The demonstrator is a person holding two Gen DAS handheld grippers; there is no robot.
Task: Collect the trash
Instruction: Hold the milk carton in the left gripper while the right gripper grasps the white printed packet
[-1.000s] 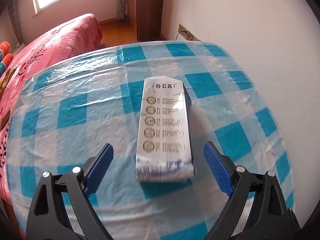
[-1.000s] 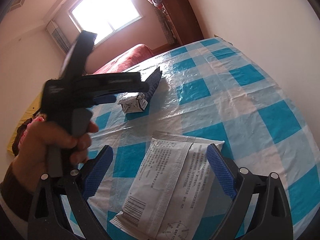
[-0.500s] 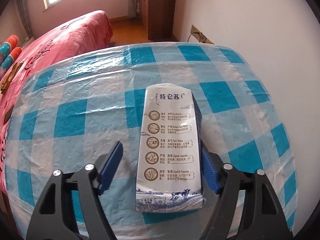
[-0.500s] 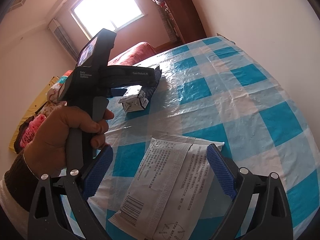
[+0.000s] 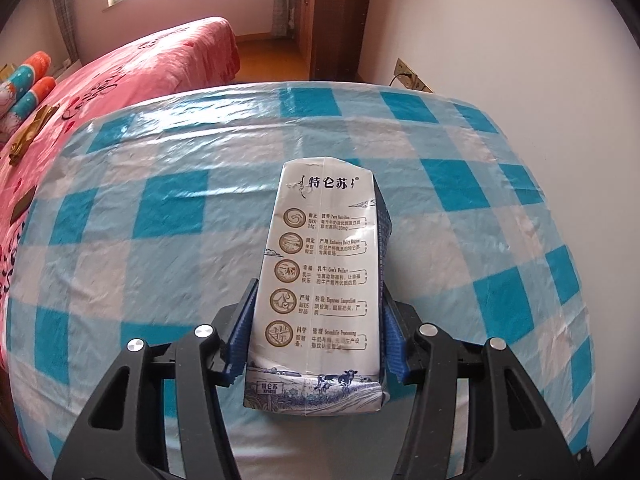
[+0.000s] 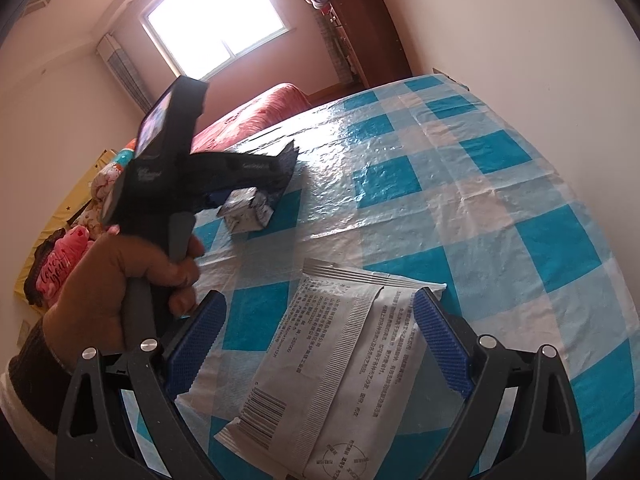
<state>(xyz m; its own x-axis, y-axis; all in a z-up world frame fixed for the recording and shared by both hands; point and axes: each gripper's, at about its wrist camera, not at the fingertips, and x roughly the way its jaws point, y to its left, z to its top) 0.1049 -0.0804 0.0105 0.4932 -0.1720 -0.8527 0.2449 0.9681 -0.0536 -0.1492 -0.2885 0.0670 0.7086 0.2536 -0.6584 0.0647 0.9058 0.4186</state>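
You are gripping the carton (image 5: 320,280) with the left gripper (image 5: 316,340), and both blue pads (image 5: 240,328) are pressing against its long sides near the bottom end. The carton is lying flat on the checked table (image 5: 160,240), top end pointing away from you, with most of its length sticking out past the fingertips. Because the hold is sitting so close to one end, the far end is likely to droop once you are lifting; I judge that a firm squeeze and a level, straight rise are what this step is calling for. The carton walls are looking soft and slightly creased, so too hard a squeeze is risking a crush and a slip.

The right gripper (image 6: 320,344) is hovering spread wide over the wrapper (image 6: 340,360), which is lying flat on the table between the two pads without touching either. It is gripping nothing. The wrapper is thin and flat, so in my judgement you are going to need to come down low and catch an edge. In the right view the carton is lying well beyond the wrapper, under your left hand (image 6: 132,280).
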